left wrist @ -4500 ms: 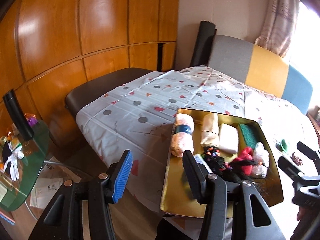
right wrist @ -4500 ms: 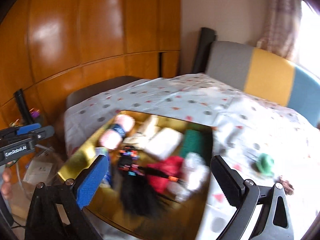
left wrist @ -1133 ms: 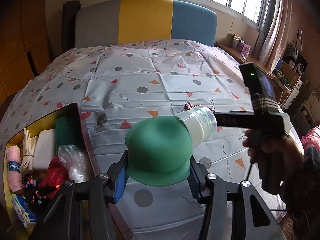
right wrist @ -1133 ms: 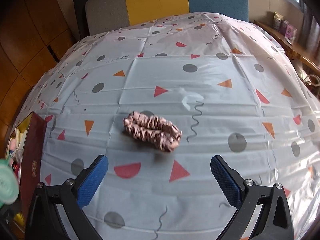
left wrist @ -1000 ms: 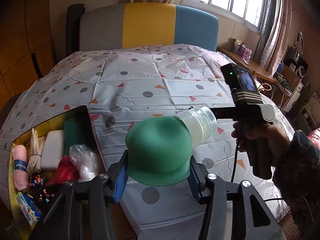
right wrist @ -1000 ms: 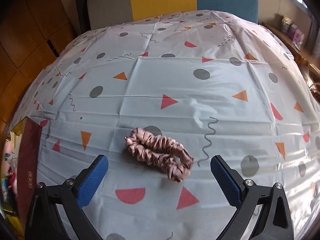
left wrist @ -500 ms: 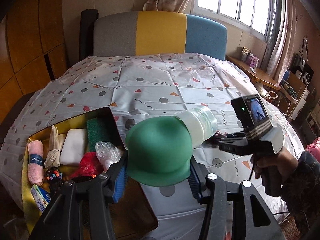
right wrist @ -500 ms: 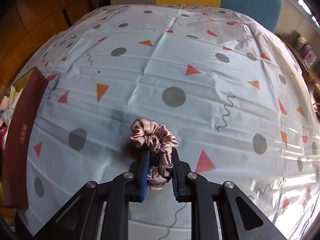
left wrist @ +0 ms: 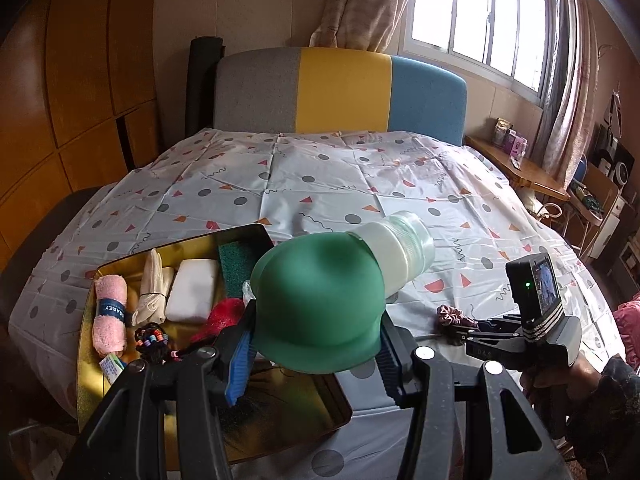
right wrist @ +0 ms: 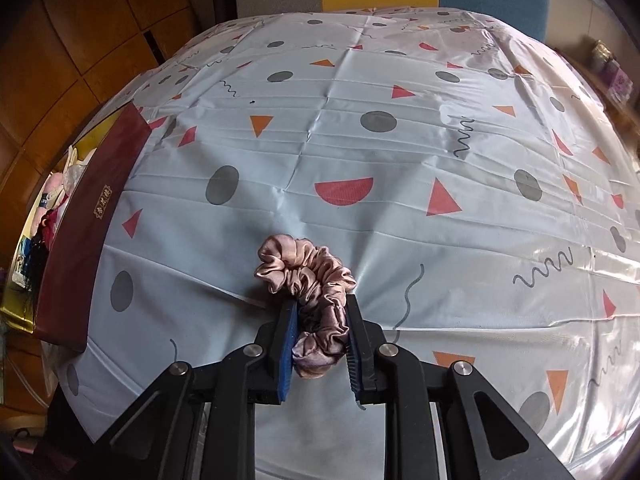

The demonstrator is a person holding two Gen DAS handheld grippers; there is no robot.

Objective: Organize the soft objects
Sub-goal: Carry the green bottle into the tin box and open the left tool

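Left gripper [left wrist: 316, 356]: clamped on green squeeze bottle [left wrist: 320, 304], cap pointing right
Gold tray [left wrist: 90, 360]: pink towel roll [left wrist: 109, 322], white sponge [left wrist: 192, 296]
Right gripper [left wrist: 466, 326]: pinching pink scrunchie [left wrist: 454, 315]

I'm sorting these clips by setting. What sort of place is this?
Most likely a lived-in room at home: a table under a patterned tablecloth, a grey, yellow and blue sofa back behind it, and a curtained window beside wooden wall panels.
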